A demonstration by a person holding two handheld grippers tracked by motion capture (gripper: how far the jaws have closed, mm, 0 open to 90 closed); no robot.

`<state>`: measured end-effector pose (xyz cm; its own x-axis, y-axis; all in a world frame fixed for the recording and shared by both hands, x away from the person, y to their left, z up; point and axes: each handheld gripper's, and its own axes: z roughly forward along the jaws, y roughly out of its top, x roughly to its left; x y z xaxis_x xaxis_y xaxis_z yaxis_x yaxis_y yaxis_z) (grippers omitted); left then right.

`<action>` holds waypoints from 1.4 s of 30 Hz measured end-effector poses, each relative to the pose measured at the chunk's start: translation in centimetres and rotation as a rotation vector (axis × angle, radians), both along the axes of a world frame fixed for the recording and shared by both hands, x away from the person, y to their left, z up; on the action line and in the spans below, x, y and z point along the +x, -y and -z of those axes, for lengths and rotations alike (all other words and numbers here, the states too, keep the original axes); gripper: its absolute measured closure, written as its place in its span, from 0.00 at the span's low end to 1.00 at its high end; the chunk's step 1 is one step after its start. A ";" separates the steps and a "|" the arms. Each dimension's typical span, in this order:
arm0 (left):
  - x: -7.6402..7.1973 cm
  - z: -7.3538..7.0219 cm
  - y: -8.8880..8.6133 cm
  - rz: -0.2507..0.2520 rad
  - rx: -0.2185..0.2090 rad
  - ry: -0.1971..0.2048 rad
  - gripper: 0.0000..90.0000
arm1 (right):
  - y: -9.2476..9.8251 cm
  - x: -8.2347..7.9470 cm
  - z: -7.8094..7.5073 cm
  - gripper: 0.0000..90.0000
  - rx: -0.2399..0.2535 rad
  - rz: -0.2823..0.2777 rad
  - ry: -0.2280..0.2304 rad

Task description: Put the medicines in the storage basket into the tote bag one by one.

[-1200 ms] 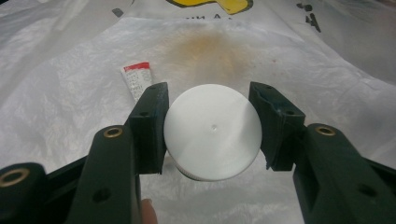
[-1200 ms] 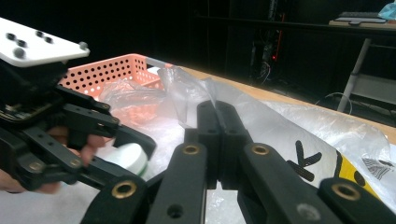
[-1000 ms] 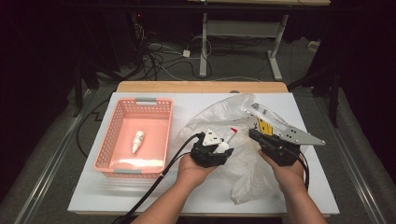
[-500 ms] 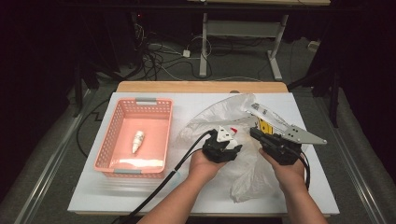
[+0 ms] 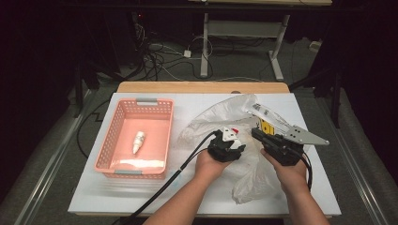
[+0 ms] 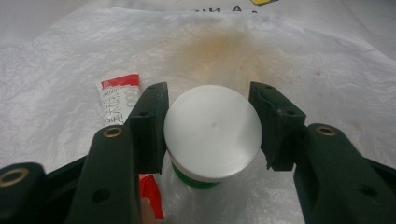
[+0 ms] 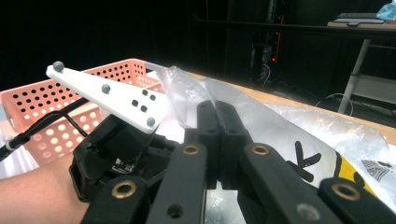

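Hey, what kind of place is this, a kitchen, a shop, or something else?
Probably a lab or recording workspace, not a home: a white table under bright light in a dark room, loose cables on the floor behind it, and bare metal desk legs beyond.

Both hands side by side, grippers pointing forward

The left gripper point(image 5: 231, 140) is holding its jaws partly open, pointing downward; the right gripper point(image 5: 257, 133) is keeping its jaws pressed together.

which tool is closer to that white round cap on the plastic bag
Left. The left tool straddles the white cap, one jaw at each side of it. The right tool is off to the side, pinching the plastic bag.
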<state>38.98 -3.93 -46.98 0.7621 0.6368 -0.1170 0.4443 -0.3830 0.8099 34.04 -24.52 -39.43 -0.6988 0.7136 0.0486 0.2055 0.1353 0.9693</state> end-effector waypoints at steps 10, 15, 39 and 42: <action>0.3 0.1 0.6 -0.009 0.001 -0.011 0.52 | 0.1 0.0 0.0 1.00 0.001 0.002 -0.001; 0.1 -0.4 0.3 0.006 0.017 -0.025 0.41 | 0.2 0.0 0.0 1.00 0.003 0.004 -0.001; -5.1 -2.5 -4.9 0.051 -0.042 -0.035 0.12 | 0.0 -0.1 0.0 1.00 -0.011 0.001 0.002; -5.7 -2.9 -5.5 0.057 -0.038 -0.054 0.00 | -0.1 -0.2 0.0 1.00 -0.012 -0.001 0.001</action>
